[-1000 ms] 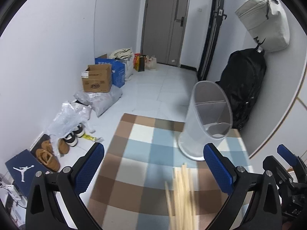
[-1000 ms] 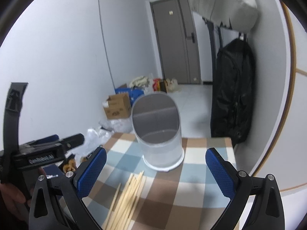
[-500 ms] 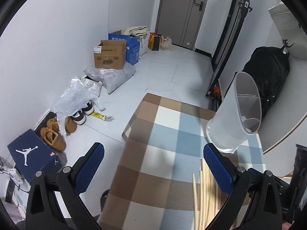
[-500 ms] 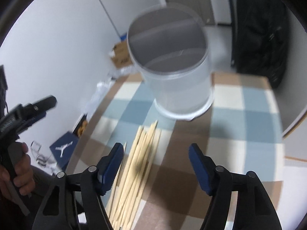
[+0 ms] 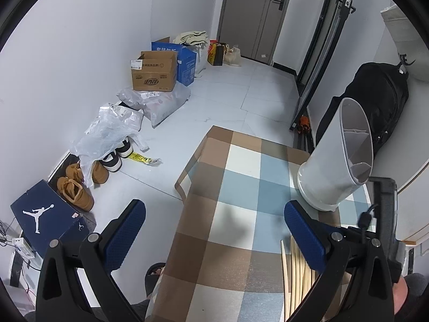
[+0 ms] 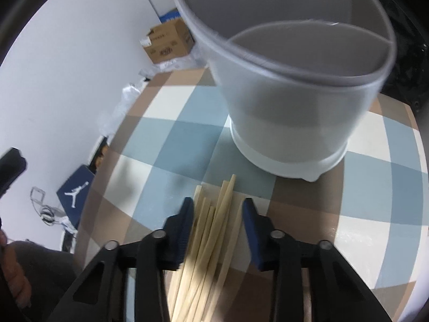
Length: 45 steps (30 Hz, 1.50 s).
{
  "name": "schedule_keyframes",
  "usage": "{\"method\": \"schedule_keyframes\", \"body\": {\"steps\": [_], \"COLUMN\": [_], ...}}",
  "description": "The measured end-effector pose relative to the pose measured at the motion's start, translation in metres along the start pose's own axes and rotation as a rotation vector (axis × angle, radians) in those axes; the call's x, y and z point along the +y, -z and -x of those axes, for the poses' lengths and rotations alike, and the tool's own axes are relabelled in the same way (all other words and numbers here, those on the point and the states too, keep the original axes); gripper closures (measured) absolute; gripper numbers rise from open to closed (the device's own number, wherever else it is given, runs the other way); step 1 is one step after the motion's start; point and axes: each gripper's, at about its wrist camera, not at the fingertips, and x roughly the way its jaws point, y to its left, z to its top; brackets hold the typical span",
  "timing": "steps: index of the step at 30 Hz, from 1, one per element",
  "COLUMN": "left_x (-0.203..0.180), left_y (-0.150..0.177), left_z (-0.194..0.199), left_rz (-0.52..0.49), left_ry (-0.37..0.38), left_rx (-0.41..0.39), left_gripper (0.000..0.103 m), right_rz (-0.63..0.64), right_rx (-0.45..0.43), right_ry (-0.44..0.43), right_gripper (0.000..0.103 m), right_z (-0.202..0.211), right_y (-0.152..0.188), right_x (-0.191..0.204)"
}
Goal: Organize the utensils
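A translucent white utensil holder [image 6: 292, 86] with an inner divider stands on the checked tablecloth [image 6: 161, 139]; it also shows in the left wrist view [image 5: 337, 166]. Several wooden chopsticks [image 6: 211, 230] lie in a bundle in front of it. My right gripper [image 6: 217, 210] is low over the bundle, its blue jaws partly closed on either side of the sticks; contact is unclear. My left gripper [image 5: 214, 230] is open and empty, above the table's left part, with the chopsticks [image 5: 295, 273] by its right finger.
The table's left edge [image 5: 185, 196] drops to a tiled floor with shoes [image 5: 77, 185], a blue shoe box [image 5: 45, 214], plastic bags and cardboard boxes [image 5: 155, 72]. A black backpack [image 5: 375, 102] hangs behind the holder by the wall.
My right gripper has dropped toward the table and narrowed its jaws around the chopstick bundle. My left gripper has swung left and back, so the holder sits further right in its view.
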Motion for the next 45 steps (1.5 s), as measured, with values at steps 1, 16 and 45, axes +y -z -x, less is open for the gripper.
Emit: {"method": "schedule_keyframes", "body": {"steps": [1,16,45], "left_x": [0.001,-0.004,-0.062], "left_y": [0.0,0.006,0.062], "left_z": [0.0,-0.009,-0.07], "left_rz": [0.002,-0.037,-0.172], "left_ry": [0.0,-0.015,-0.047], "left_rx": [-0.002,0.025,0.451], "left_gripper": [0.002,0.002,0.014], "right_rz": [-0.001,-0.075,-0.179], "right_rx": [0.01,-0.08,-0.391], "right_ry": [0.01,-0.034,-0.277], "right_gripper": [0.077,0.097,0.098], "right_z": [-0.001,0.029,0.156], "right_y": [0.0,0.003,0.047], "right_x": [0.001,-0.015,-0.062]}}
